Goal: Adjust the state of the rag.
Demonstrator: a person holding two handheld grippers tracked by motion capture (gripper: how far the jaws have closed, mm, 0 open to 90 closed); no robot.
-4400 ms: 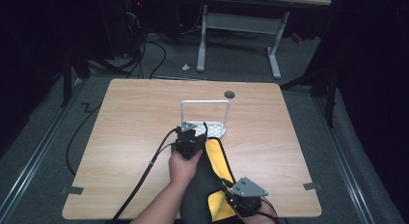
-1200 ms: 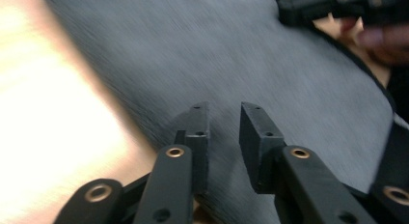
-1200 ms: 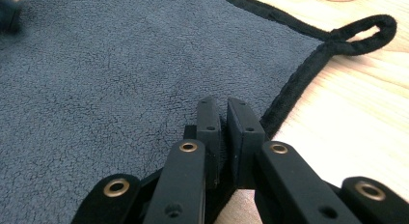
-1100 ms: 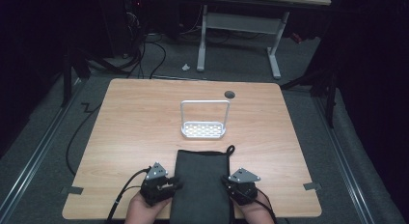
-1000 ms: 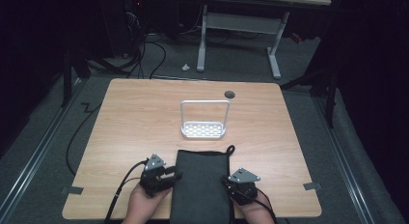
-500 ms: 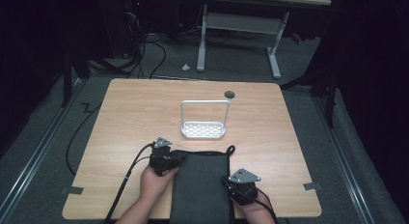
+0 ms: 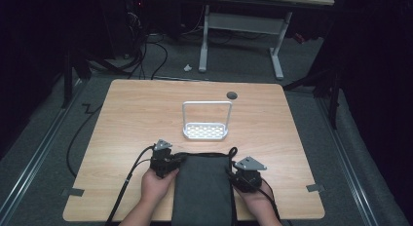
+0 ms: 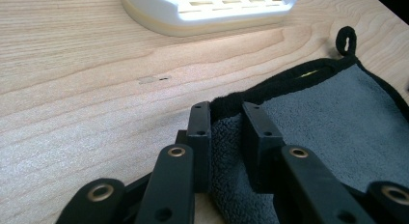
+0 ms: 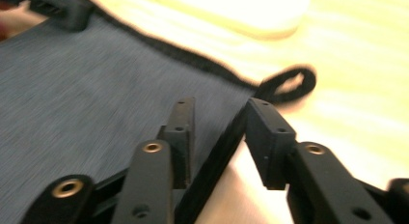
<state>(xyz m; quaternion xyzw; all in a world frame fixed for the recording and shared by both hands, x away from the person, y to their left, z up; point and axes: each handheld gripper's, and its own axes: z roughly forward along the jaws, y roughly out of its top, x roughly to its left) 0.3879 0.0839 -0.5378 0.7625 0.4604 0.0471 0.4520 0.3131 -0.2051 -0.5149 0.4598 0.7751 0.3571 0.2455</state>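
Note:
A dark grey cloth (image 7: 202,192) with black trim lies folded flat at the table's near edge, and its hanging loop (image 7: 233,151) points toward a white rack (image 7: 205,131). My left gripper (image 7: 171,162) sits at the cloth's far left corner. In the left gripper view its jaws have just been closing, and the left gripper (image 8: 225,118) now pinches the bunched cloth (image 8: 337,118) edge. My right gripper (image 7: 234,175) is at the cloth's right edge. Its jaws have just been opening: the right gripper (image 9: 219,113) straddles the black trim of the cloth (image 9: 96,74) with a gap beside it.
The wooden table (image 7: 126,119) has a round hole (image 7: 232,95) behind the rack and tape marks (image 7: 72,192) at its near corners. Black cables trail off the left front. A desk frame (image 7: 243,26) stands on the floor beyond.
The cloth, earlier half open with its yellow side up, now lies folded grey. My left gripper moved from the cloth's near left side to its far left corner and closed. The right jaws opened.

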